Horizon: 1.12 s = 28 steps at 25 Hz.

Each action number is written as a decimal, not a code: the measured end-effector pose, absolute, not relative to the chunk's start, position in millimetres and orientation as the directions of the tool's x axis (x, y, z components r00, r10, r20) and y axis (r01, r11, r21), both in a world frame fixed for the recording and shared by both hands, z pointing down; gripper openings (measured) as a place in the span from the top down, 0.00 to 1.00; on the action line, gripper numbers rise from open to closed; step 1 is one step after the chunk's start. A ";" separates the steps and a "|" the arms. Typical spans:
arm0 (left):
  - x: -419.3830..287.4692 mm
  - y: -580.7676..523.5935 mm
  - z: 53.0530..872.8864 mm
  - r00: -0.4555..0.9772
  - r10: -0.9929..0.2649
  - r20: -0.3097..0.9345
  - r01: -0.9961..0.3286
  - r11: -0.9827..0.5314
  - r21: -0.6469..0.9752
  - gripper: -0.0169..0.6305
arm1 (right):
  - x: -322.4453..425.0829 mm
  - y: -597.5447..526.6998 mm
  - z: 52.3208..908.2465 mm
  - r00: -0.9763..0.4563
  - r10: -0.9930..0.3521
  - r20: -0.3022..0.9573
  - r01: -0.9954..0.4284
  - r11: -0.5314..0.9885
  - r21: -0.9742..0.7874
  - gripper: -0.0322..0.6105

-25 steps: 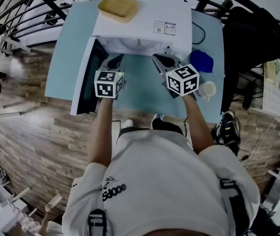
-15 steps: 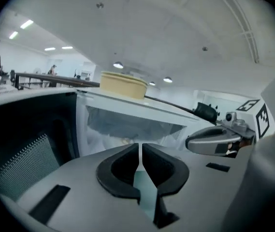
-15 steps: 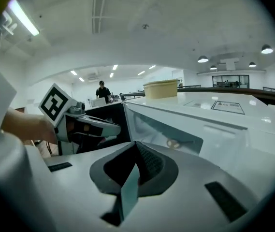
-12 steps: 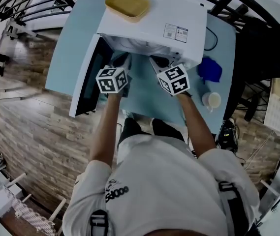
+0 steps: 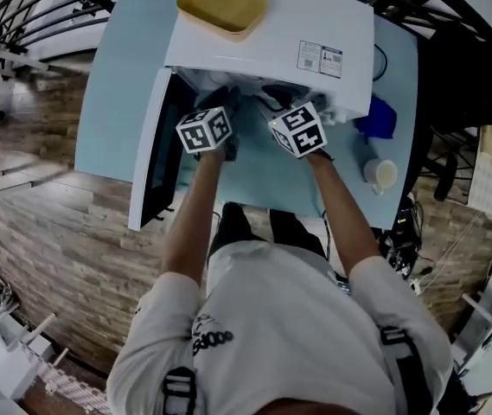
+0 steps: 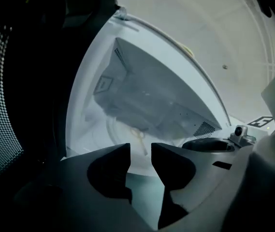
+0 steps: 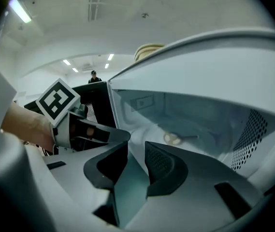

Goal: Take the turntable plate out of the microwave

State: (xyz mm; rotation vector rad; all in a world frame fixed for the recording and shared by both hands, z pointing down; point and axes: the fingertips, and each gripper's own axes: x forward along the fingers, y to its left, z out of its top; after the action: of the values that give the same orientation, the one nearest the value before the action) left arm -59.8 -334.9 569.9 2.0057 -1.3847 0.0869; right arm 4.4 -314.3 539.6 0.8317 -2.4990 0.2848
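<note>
The white microwave (image 5: 271, 37) stands on the table with its door (image 5: 152, 158) swung open to the left. Inside, the clear glass turntable plate (image 7: 195, 129) lies flat on the cavity floor over its hub (image 7: 173, 138); the plate (image 6: 123, 132) also shows faintly in the left gripper view. My left gripper (image 6: 140, 151) and right gripper (image 7: 136, 151) sit side by side at the cavity's mouth, short of the plate. Both sets of jaws have just been opening and stand apart with nothing between them. In the head view their marker cubes (image 5: 205, 130) (image 5: 297, 129) hide the jaws.
A yellow tray (image 5: 222, 4) lies on top of the microwave. A blue object (image 5: 382, 119) and a white cup (image 5: 382, 174) stand at the right on the light-blue table (image 5: 116, 76). The perforated right cavity wall (image 7: 248, 134) is close to my right gripper.
Both grippers have moved forward from over the table to the microwave's opening. The left marker cube has rolled.
</note>
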 end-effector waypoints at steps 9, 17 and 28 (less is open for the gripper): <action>-60.9 -357.0 603.2 0.423 -0.786 0.452 -0.805 -0.097 0.585 0.70 | 13.3 -320.1 575.0 -0.658 -0.496 0.567 -0.638 0.767 -0.070 0.77; -56.4 -368.5 611.0 0.382 -0.817 0.433 -0.722 0.029 0.691 0.69 | 19.1 -317.5 583.3 -0.668 -0.505 0.547 -0.688 0.699 -0.195 0.74; -59.6 -371.0 605.9 0.416 -0.837 0.356 -0.598 0.043 0.801 0.69 | 24.2 -320.7 598.3 -0.694 -0.563 0.449 -0.712 0.442 -0.545 0.69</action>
State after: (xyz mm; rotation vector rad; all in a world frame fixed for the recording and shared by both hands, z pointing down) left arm -59.6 -371.0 605.9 1.6511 -1.2766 -0.2930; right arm 24.2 -320.7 598.3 1.1166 -2.4912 1.0892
